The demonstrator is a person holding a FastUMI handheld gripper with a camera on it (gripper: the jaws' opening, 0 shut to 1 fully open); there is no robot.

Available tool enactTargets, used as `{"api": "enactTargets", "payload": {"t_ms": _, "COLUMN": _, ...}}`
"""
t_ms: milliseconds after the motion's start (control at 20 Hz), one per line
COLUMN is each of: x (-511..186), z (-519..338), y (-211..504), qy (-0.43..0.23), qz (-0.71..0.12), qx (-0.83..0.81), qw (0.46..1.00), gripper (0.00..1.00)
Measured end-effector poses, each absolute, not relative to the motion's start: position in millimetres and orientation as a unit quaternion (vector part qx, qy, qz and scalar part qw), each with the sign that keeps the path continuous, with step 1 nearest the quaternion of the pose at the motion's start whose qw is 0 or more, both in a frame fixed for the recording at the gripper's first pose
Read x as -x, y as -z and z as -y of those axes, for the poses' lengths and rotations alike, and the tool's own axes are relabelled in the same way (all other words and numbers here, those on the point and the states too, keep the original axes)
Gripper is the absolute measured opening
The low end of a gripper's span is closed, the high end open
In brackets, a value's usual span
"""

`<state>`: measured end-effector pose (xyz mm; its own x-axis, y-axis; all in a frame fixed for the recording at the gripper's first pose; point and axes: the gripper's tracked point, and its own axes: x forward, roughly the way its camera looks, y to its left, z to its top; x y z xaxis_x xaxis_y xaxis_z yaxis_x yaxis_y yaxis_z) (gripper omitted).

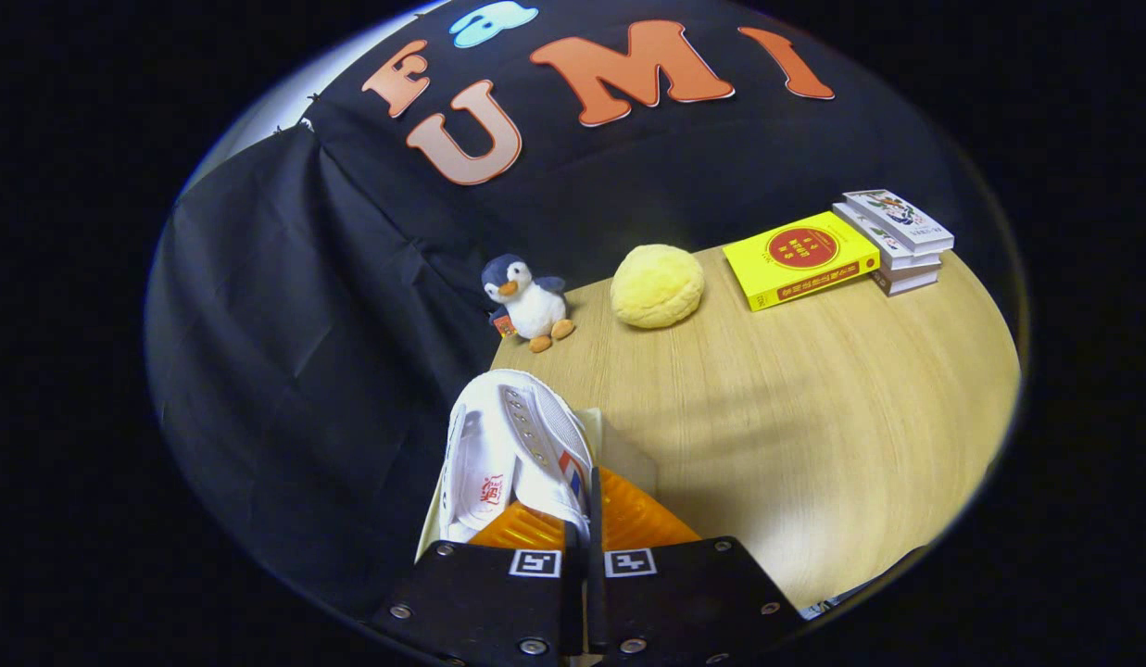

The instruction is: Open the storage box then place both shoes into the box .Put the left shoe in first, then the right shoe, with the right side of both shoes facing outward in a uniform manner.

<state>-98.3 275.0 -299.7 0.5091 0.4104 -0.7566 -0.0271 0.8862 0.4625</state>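
Observation:
A white lace-up shoe [512, 454] with a red and blue stripe on its side is held up at the near left edge of the wooden table [813, 408]. Its toe points away, toward the booth wall. My gripper [582, 530] is shut on the shoe's upper side wall, which is pinched thin between the fingers [639, 519]. A pale translucent panel [623, 446], apparently part of the storage box, shows just beyond the fingers, beside and under the shoe. The rest of the box is hidden by the shoe and the gripper.
A small penguin plush [528, 302] and a round yellow plush [657, 285] sit at the table's far side. A yellow book [800, 258] and a stack of books [897, 239] lie at the far right. Black cloth hangs beyond the table's left edge.

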Motion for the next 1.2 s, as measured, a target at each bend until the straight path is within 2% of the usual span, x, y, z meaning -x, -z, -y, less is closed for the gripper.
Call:
{"api": "enactTargets", "payload": {"t_ms": 600, "x": 131, "z": -309, "y": 361, "qy": -0.041, "qz": -0.554, "qx": -0.143, "qw": 0.819, "gripper": 0.05}}
{"api": "enactTargets", "payload": {"t_ms": 850, "x": 136, "z": -331, "y": 346, "qy": -0.11, "qz": -0.557, "qx": -0.161, "qw": 0.807, "gripper": 0.27}}
{"api": "enactTargets", "payload": {"t_ms": 1200, "x": 110, "z": -281, "y": 282, "qy": -0.177, "qz": -0.484, "qx": -0.202, "qw": 0.833, "gripper": 0.4}}
